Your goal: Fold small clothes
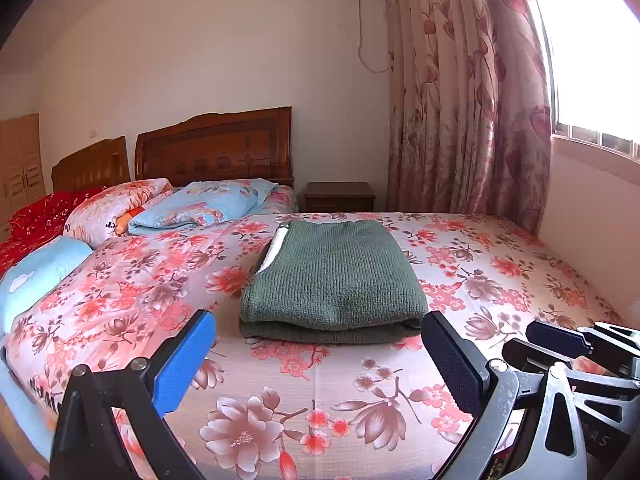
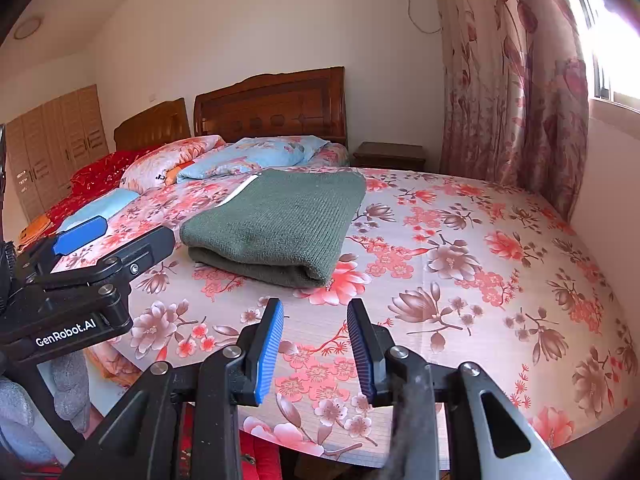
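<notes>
Both hand-held grippers, left (image 1: 320,364) and right (image 2: 316,344), gape empty near folded sweater (image 1: 334,280).

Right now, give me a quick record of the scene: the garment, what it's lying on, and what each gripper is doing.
garment: green knit sweater, folded into a rectangle, lying flat
white strip: shows at the sweater's left edge, what it is cannot be told
surface: floral bedsheet
left gripper: open, holding nothing, near the sweater's front fold, not touching it
right gripper: open, holding nothing, over bare sheet short of the sweater
background: wooden headboard, pillows, floral curtain
</notes>
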{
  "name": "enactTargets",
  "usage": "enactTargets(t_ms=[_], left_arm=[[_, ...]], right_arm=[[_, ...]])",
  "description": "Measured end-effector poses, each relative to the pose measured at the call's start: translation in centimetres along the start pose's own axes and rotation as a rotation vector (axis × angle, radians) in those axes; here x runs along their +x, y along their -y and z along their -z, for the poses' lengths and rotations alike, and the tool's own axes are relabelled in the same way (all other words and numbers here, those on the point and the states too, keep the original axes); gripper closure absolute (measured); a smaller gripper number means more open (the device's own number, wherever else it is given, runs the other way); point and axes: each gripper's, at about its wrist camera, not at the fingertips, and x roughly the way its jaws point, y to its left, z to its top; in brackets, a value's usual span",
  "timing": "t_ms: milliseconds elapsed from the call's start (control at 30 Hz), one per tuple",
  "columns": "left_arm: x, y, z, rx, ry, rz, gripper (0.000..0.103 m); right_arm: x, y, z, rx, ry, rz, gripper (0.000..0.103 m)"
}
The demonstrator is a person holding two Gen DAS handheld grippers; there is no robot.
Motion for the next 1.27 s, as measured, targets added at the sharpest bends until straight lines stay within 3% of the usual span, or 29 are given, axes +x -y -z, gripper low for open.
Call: enactTargets(t_ms=[1267], left_arm=[[0.04,-0.14,0.17,0.051,0.008,-0.018,0.000]], right_arm=[[0.24,-0.14,0.37,-0.006,-0.005,-0.007,0.069]])
